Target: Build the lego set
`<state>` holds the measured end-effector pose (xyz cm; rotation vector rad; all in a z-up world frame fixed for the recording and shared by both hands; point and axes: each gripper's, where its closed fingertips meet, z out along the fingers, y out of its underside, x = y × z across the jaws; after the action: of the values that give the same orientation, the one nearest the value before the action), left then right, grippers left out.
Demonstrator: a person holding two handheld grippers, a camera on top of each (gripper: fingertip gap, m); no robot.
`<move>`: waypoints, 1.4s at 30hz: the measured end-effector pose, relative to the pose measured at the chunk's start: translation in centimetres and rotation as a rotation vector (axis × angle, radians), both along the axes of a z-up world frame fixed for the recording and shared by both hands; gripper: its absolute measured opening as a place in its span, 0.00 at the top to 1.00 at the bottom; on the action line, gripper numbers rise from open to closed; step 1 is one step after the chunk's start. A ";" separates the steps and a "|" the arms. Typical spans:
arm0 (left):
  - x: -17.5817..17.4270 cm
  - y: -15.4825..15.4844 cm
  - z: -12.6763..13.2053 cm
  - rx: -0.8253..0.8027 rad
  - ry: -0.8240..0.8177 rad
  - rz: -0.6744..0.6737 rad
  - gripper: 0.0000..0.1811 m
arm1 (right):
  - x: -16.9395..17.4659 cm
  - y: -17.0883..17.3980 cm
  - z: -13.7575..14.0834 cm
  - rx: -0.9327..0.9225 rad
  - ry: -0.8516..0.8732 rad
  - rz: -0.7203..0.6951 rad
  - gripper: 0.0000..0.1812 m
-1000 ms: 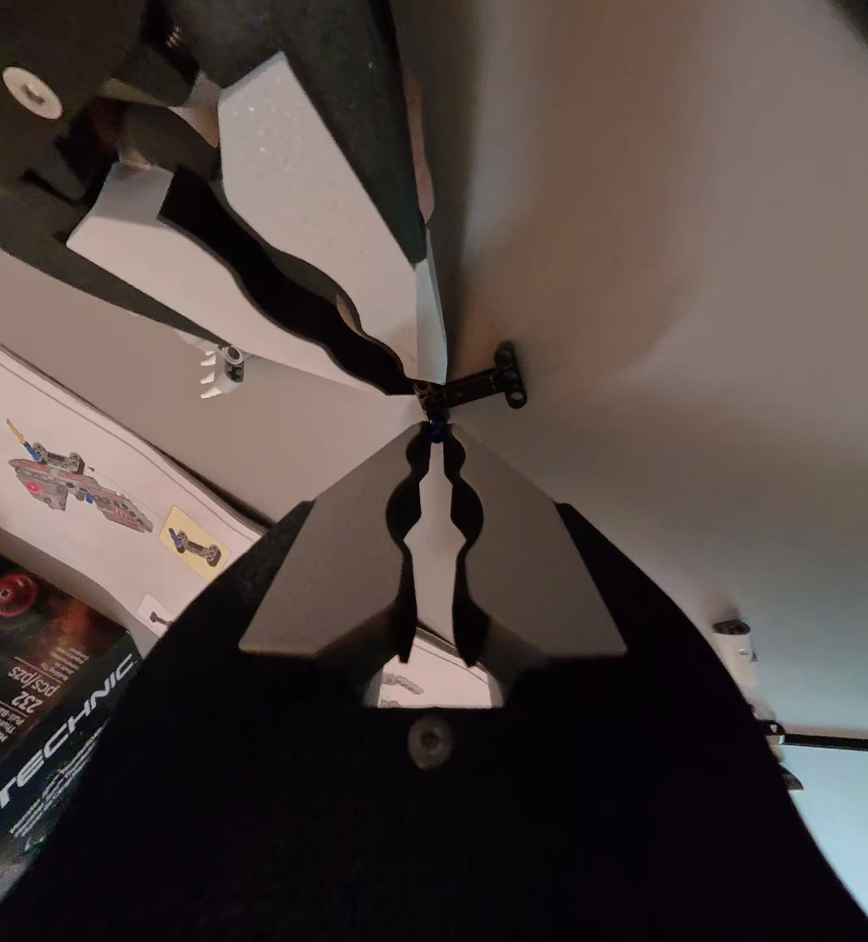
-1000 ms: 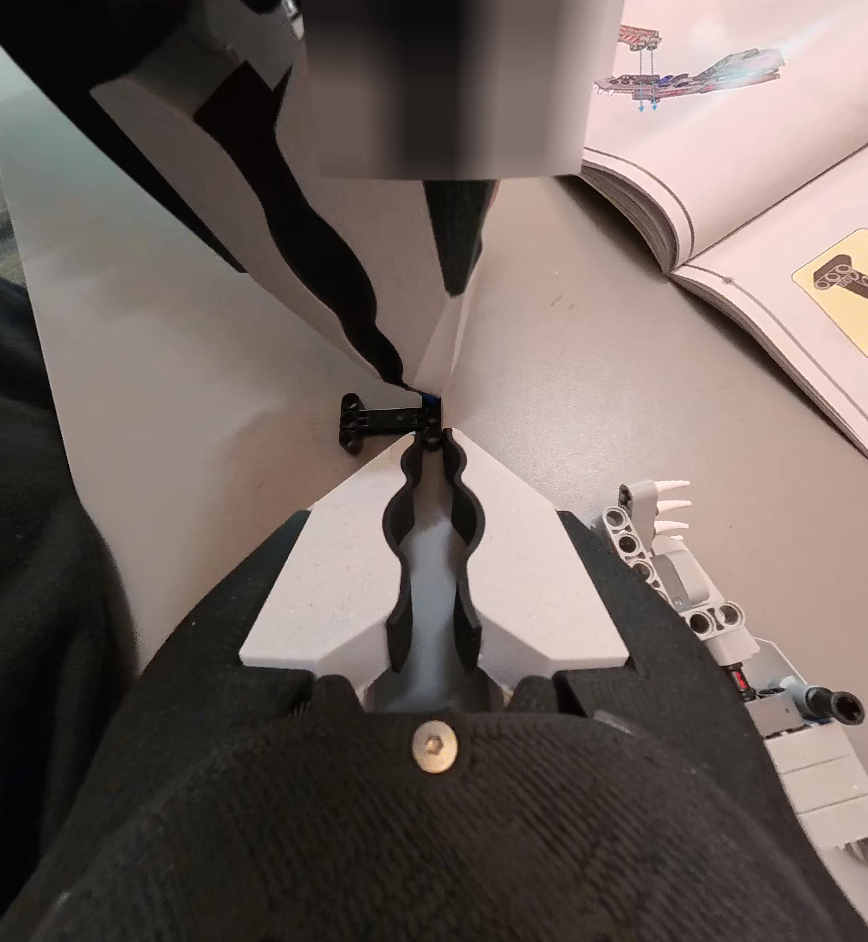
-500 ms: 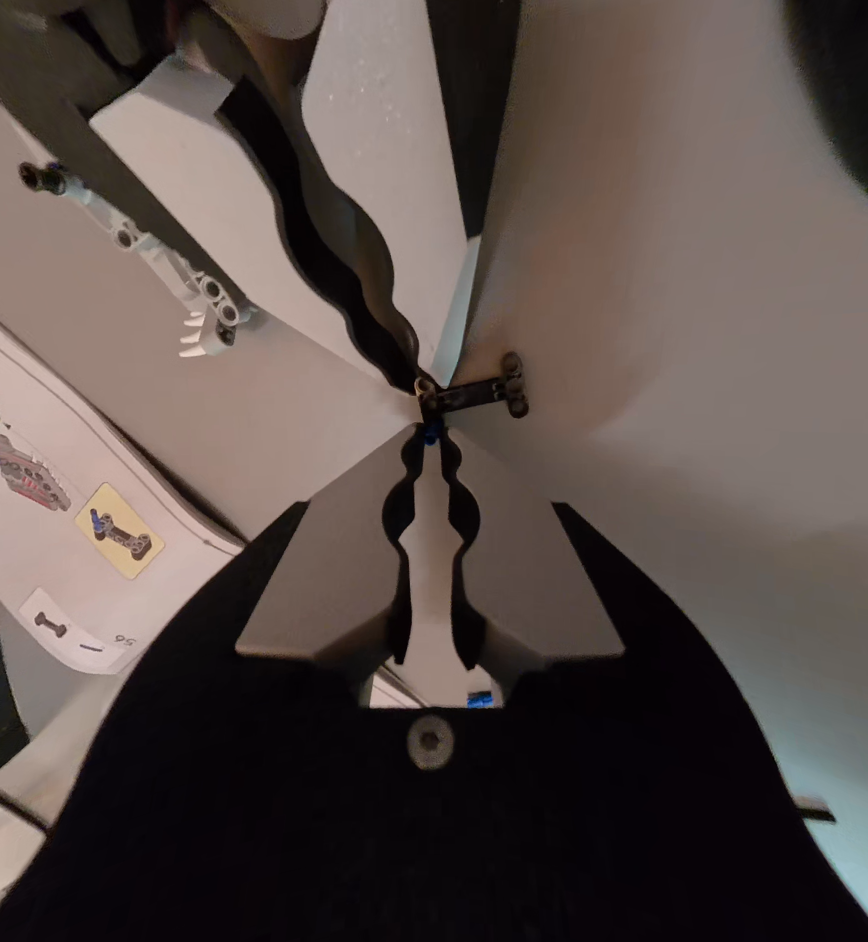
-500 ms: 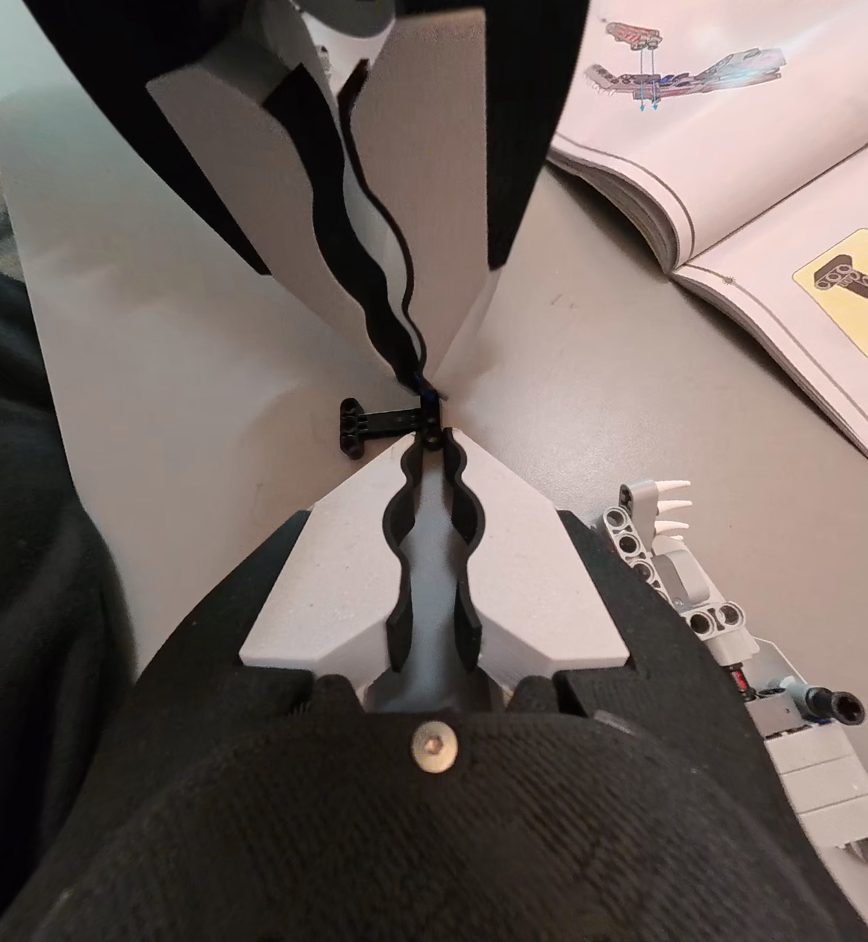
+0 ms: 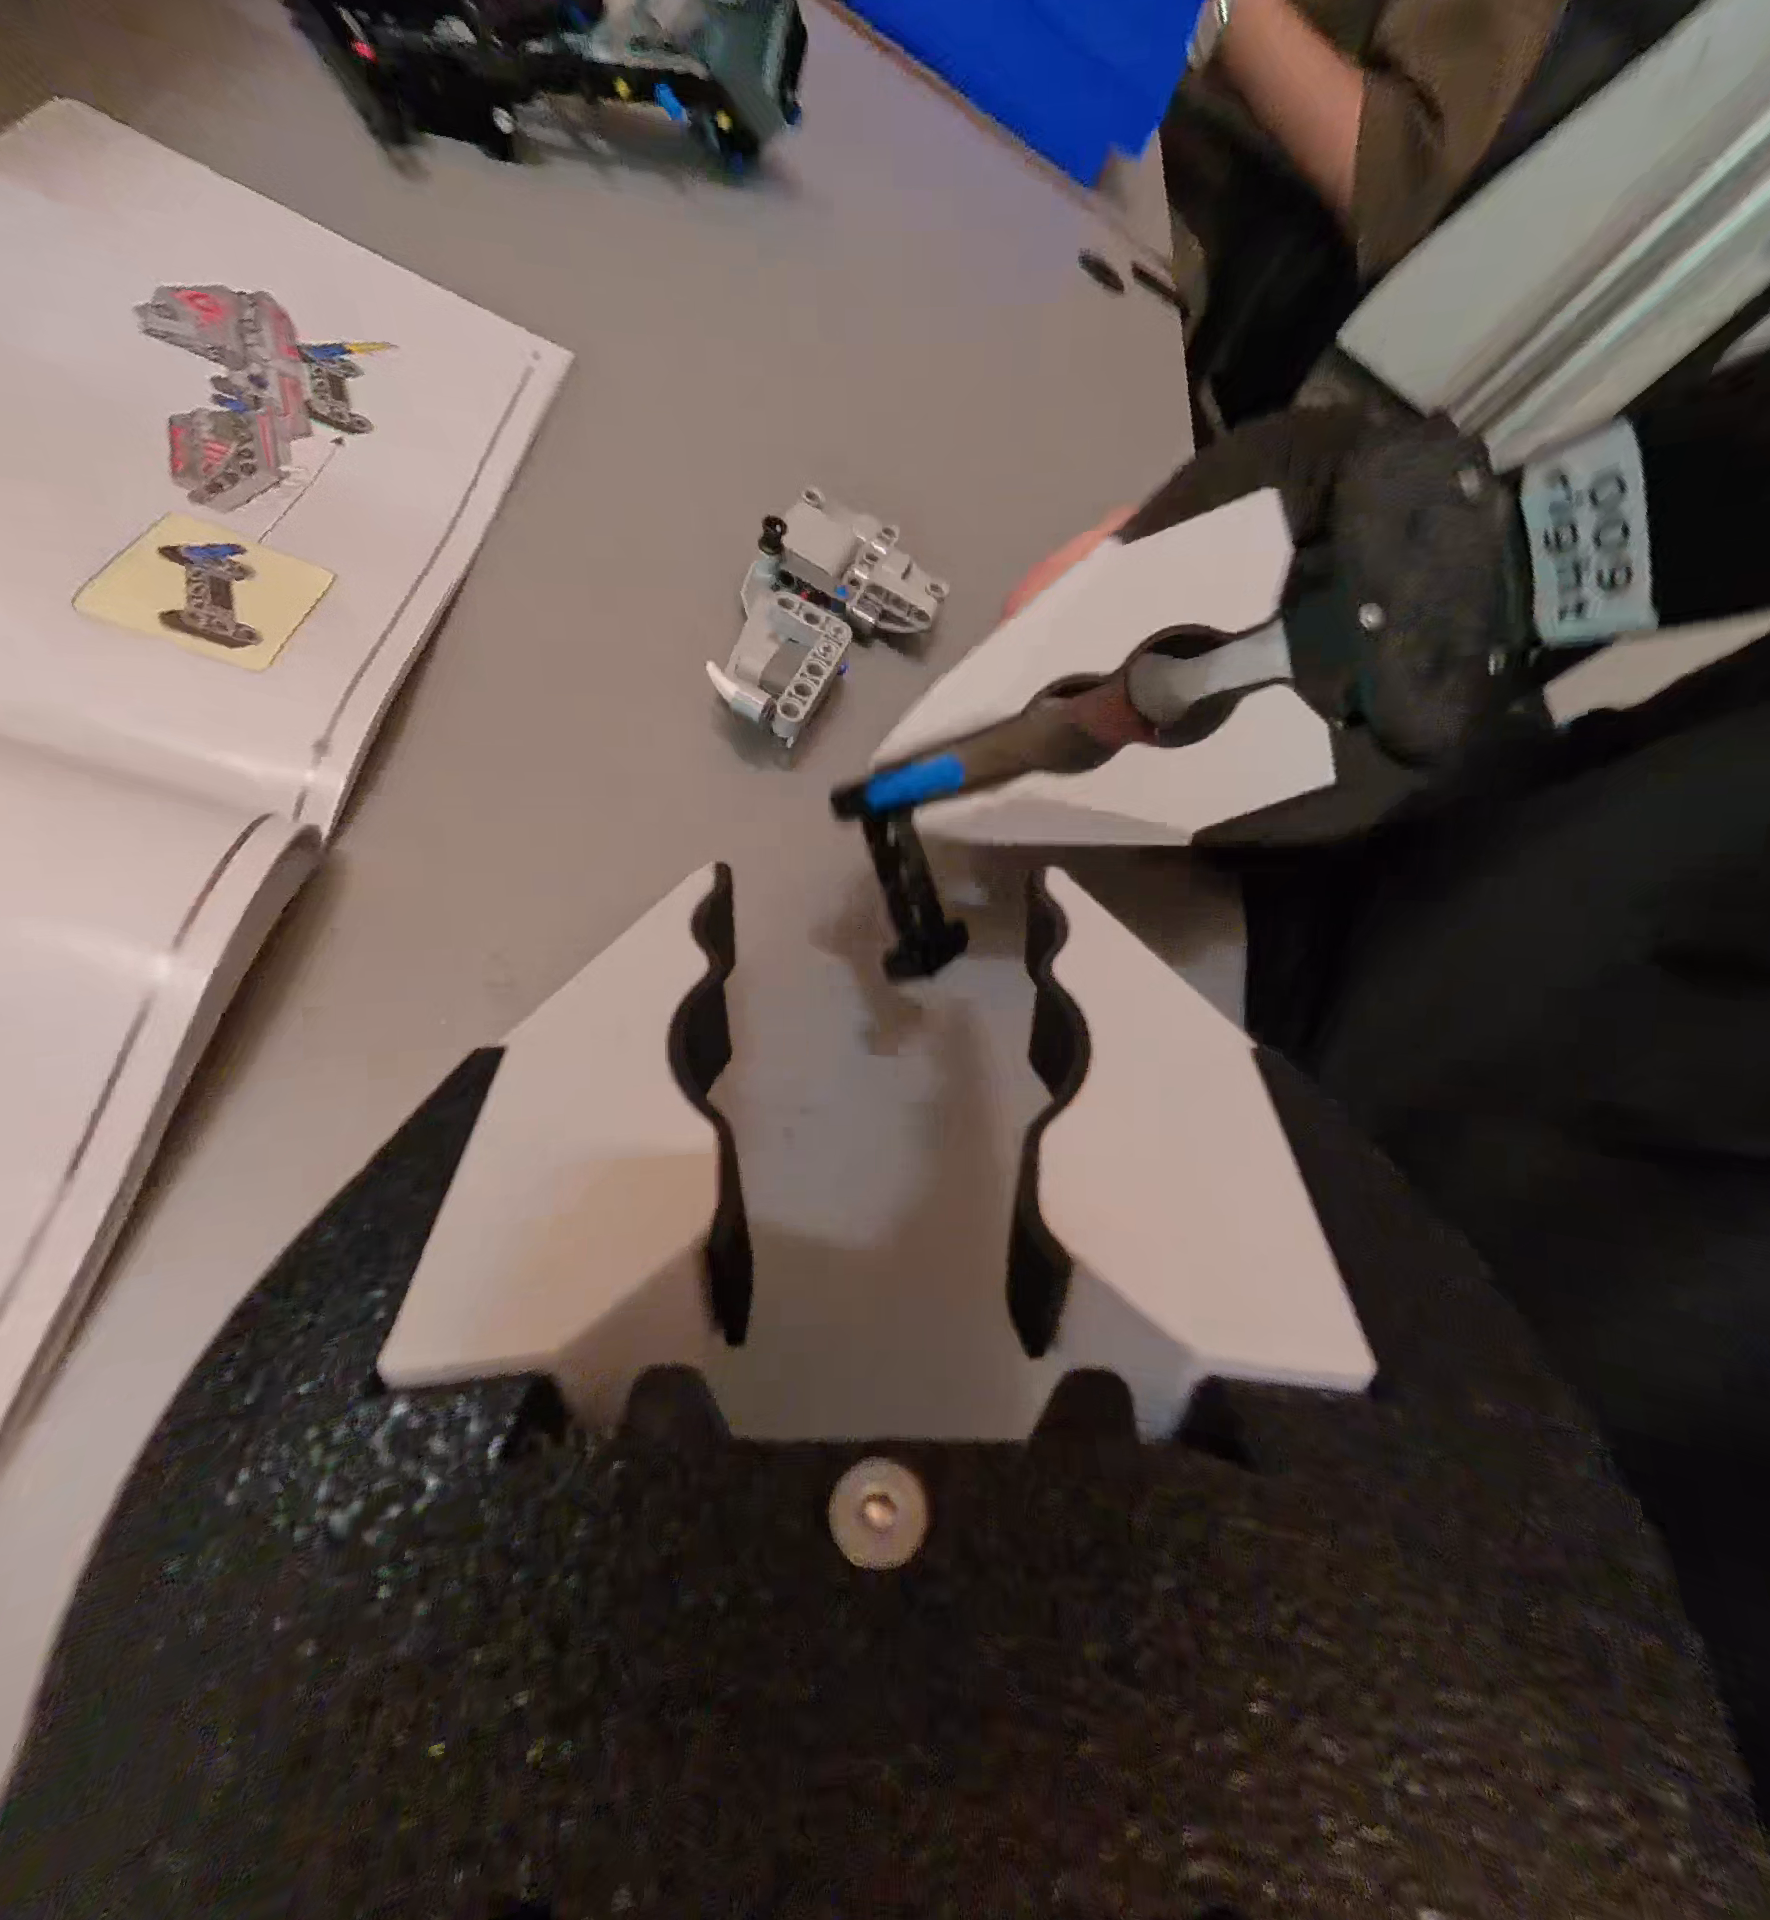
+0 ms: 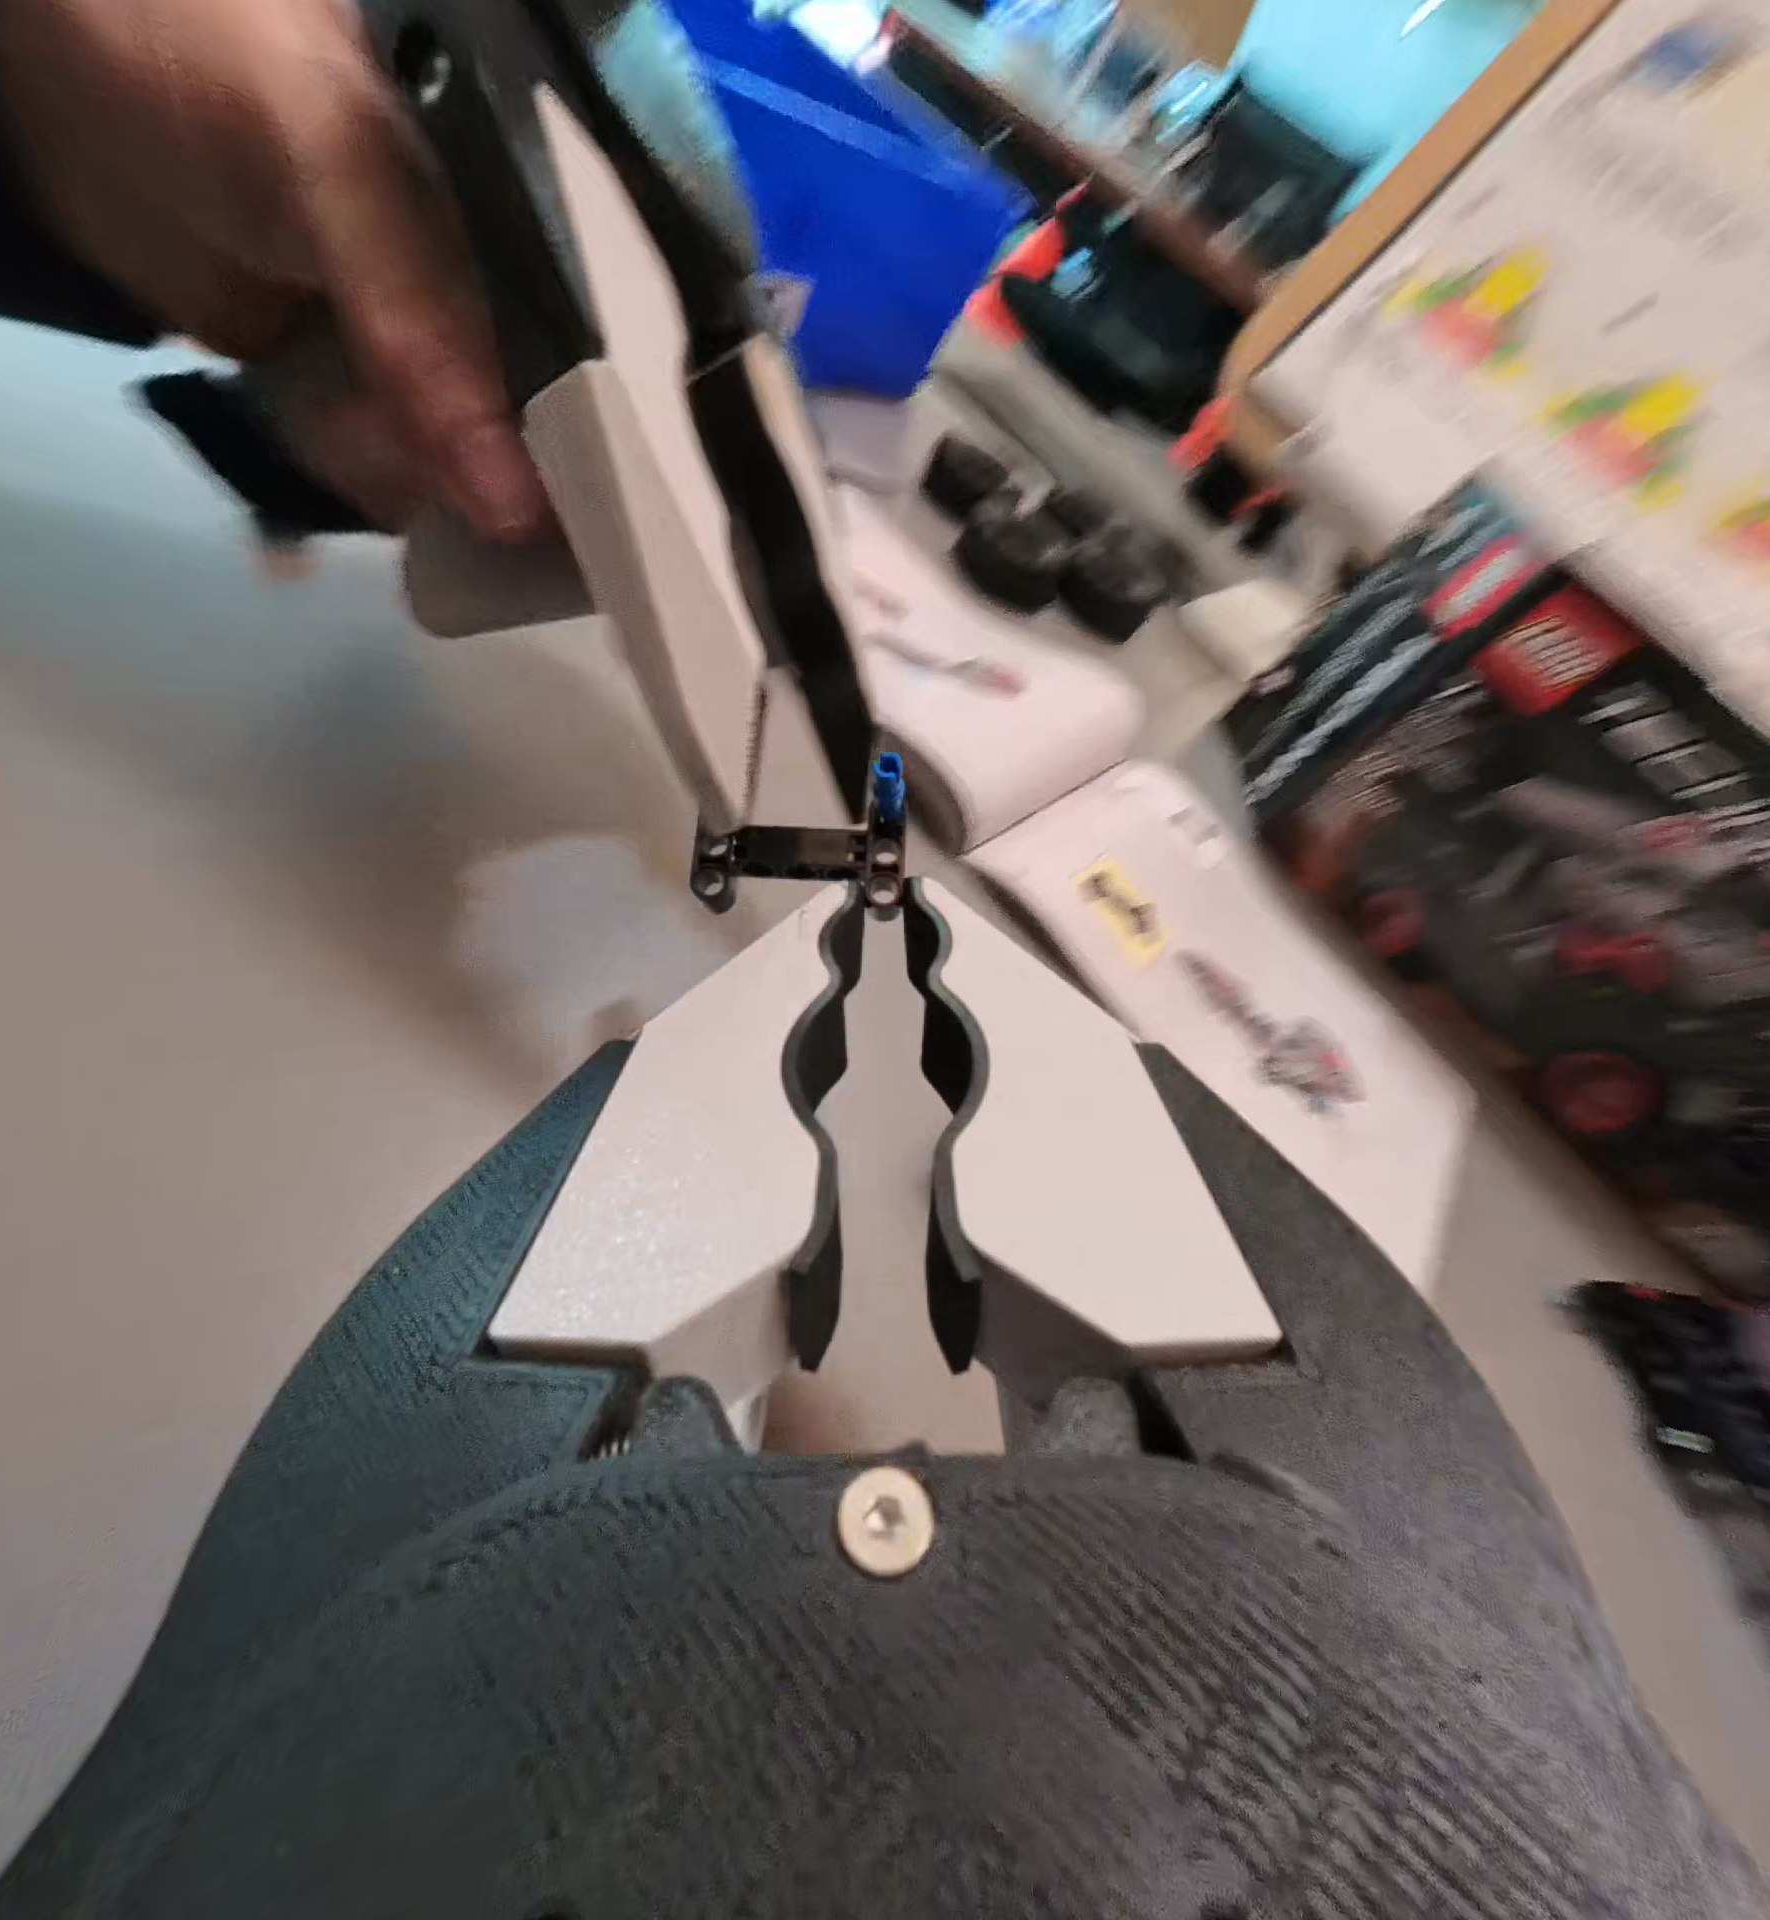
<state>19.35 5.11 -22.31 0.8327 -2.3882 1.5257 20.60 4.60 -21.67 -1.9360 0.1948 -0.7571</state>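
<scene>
Fingers of the left gripper (image 5: 876,914) stand wide apart with nothing between them, only bare grey table (image 5: 652,312) in the gap. Right gripper (image 6: 881,894) has its fingers narrowed onto one end of a black lego beam (image 6: 808,850), which juts toward nine o'clock in its own view; a blue pin (image 6: 888,781) sticks out of the held end toward twelve. In the left wrist view that same beam (image 5: 907,894) hangs down from the right gripper's tips at about one o'clock, just beyond the left fingertips, with the blue pin (image 5: 907,784) at the top.

On the table at twelve o'clock lies a small grey lego assembly (image 5: 824,613), apart from both grippers. An open instruction booklet (image 5: 133,623) fills the ten o'clock side, showing build drawings and a yellow parts box. Farther off at eleven sits a dark blurred model (image 5: 559,62), and a blue bin (image 5: 1026,73) at one o'clock.

A hand (image 6: 268,229) holds the left gripper at ten o'clock in the right wrist view. Boxed sets (image 6: 1587,831) crowd the three o'clock side, badly blurred. The right gripper carries a printed label (image 5: 1593,540); the boxes' print is unreadable.
</scene>
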 end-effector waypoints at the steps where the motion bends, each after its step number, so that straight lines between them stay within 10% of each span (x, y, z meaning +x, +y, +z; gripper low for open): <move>1: 0.0 -0.1 0.4 -0.034 -0.002 0.026 0.67 | 0.4 -0.4 0.9 0.000 -0.098 -0.037 0.97; 12: -0.3 -0.8 3.8 -0.254 -0.099 0.001 0.85 | -0.4 0.0 3.9 -0.065 -0.577 -0.034 0.97; 42: -0.4 -0.7 3.0 -0.291 -0.078 -0.040 0.88 | -0.1 0.8 2.4 -0.172 -0.636 0.001 0.97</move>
<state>18.91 4.36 -19.35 0.6695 -2.1440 1.8604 20.52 5.44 -19.22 -1.7514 -0.2681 -1.3791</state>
